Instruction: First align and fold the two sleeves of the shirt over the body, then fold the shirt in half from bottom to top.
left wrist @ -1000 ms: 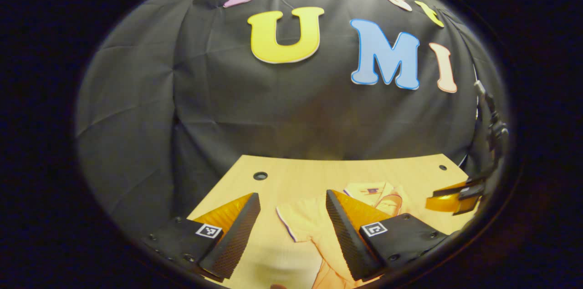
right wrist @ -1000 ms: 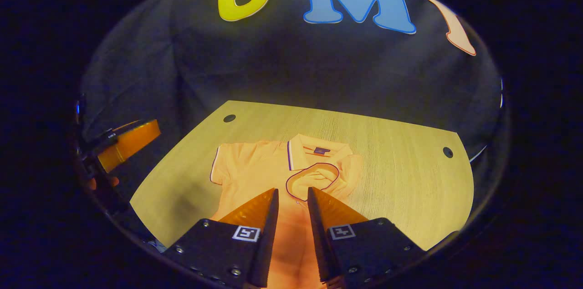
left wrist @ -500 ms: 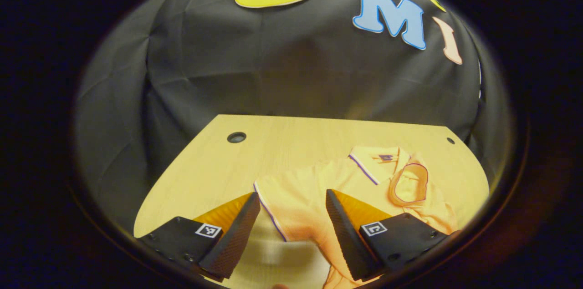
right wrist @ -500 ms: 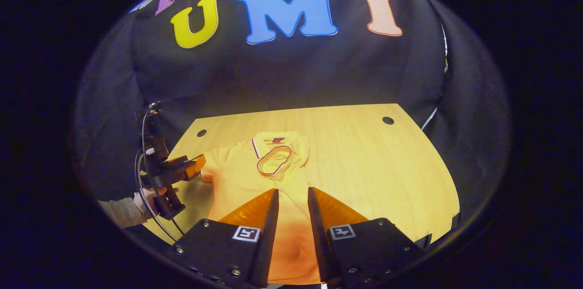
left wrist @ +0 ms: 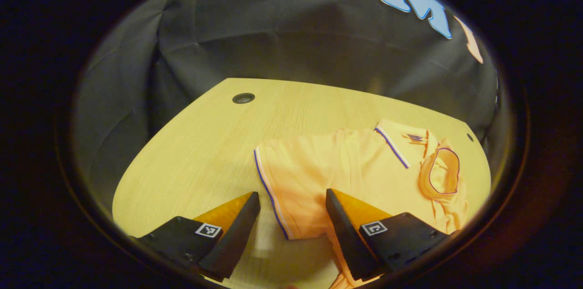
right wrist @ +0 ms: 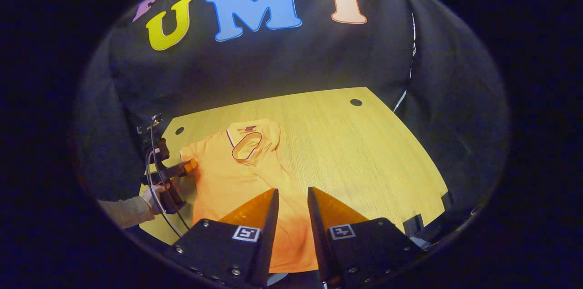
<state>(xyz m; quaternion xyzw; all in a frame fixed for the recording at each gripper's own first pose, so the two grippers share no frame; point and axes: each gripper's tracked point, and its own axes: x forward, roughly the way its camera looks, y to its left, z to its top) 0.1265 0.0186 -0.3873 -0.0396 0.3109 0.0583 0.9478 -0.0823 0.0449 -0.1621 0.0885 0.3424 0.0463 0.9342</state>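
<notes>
Brought the left tongs (left wrist: 291, 194) down and in toward the orange short-sleeved polo shirt with purple-trimmed collar (left wrist: 346, 166) over the last second, and drew the right tongs (right wrist: 292, 190) back from it, so that more of the pale wooden counter (right wrist: 355, 143) opened up in the right gripper view. Held the left tongs spread wide, straddling the purple-edged hem of the unfolded sleeve (left wrist: 282, 179) without pinching it. Kept the right tongs narrowed to a slim gap, gripping nothing, above the shirt's lower body. Found the shirt lying flat on the left half of the counter, collar toward the far edge and hem toward the near edge. Saw the other sleeve (right wrist: 248, 145) already folded over the chest beside the collar. In the right gripper view, saw a hand (right wrist: 155, 191) steering the left tongs at the shirt's outer sleeve.

Judged the step in hand as the second sleeve fold, with the bottom-to-top fold not yet begun. Judged the next move to call for closing the left tongs on the sleeve hem, lifting lightly, and carrying it across to match the folded sleeve.
</notes>
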